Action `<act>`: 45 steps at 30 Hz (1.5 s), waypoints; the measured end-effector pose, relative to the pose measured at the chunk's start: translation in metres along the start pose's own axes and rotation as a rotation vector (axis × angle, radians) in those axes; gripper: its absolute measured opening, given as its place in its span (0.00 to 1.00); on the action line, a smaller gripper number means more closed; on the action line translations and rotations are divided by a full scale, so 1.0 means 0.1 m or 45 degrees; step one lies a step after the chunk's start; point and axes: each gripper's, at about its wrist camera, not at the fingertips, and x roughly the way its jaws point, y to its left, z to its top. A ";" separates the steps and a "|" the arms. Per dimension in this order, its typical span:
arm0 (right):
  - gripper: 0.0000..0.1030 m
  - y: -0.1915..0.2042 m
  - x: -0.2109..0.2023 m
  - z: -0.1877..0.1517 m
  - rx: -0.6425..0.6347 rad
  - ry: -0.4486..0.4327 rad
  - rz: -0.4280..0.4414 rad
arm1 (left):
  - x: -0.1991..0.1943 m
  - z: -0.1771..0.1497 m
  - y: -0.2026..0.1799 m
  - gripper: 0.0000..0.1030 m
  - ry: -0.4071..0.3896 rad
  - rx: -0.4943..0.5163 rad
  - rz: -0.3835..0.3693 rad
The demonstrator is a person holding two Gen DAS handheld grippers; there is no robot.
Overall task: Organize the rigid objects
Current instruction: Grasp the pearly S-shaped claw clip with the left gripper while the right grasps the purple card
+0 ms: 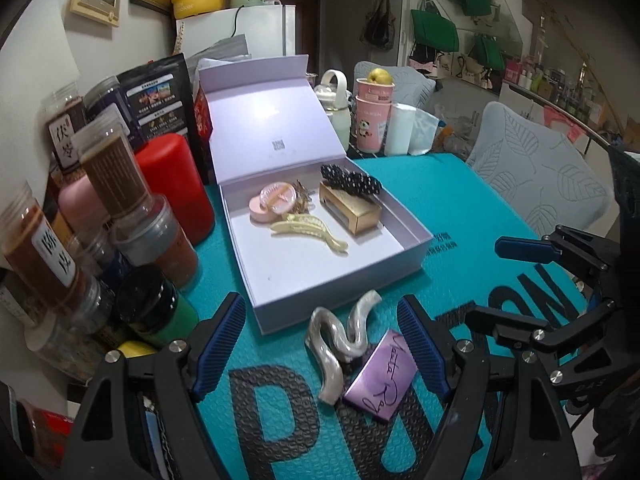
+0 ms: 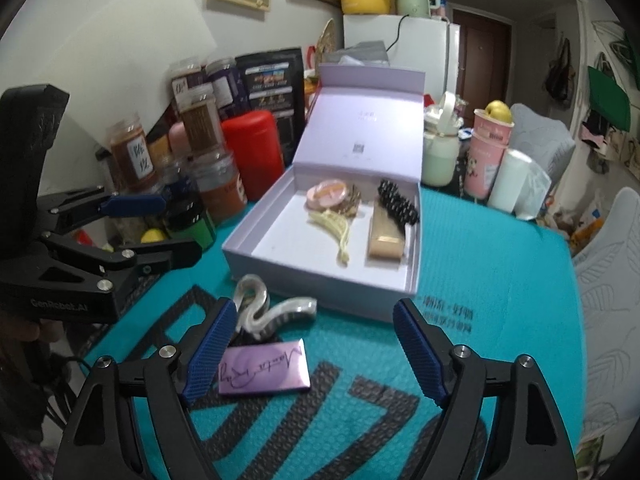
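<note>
A pearly wavy hair clip (image 1: pixel 340 340) (image 2: pixel 260 312) and a flat purple case with black script (image 1: pixel 380 380) (image 2: pixel 264 366) lie on the teal mat. Both sit between the fingers of my left gripper (image 1: pixel 320 348), which is open and touches neither. My right gripper (image 2: pixel 314 354) is open too, with the purple case by its left finger (image 2: pixel 208 352). Behind them stands an open lilac box (image 1: pixel 344 292) (image 2: pixel 320 284), lid upright. It holds a pink round compact (image 1: pixel 272 202), a yellow hair claw (image 1: pixel 308 232), a gold box (image 1: pixel 352 208) and a black studded clip (image 1: pixel 352 180).
Jars (image 1: pixel 40 252), a red canister (image 1: pixel 176 184) and a green-and-black pot (image 1: pixel 156 308) crowd the mat's left edge. Pink cups (image 1: pixel 372 120), a white roll (image 1: pixel 400 128) and a pale green bottle (image 2: pixel 440 152) stand behind the box. A leaf-patterned chair (image 1: pixel 540 172) is at the right.
</note>
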 end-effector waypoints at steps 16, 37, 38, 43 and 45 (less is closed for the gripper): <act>0.79 -0.02 0.26 -0.42 0.070 0.088 0.058 | 0.47 -0.36 -0.04 0.76 0.124 -0.043 -0.137; 0.79 -0.24 0.57 -0.60 0.182 0.167 0.107 | 1.29 -0.38 -0.01 0.76 0.332 -0.035 -0.226; 0.79 -0.25 0.58 -0.60 0.185 0.168 0.110 | 1.31 -0.38 0.00 0.76 0.337 -0.043 -0.229; 0.79 -0.26 0.63 -0.61 0.199 0.187 0.123 | 1.28 -0.41 0.01 0.70 0.292 -0.060 -0.233; 0.79 -0.26 0.64 -0.62 0.206 0.194 0.131 | 1.26 -0.41 0.02 0.61 0.271 -0.060 -0.245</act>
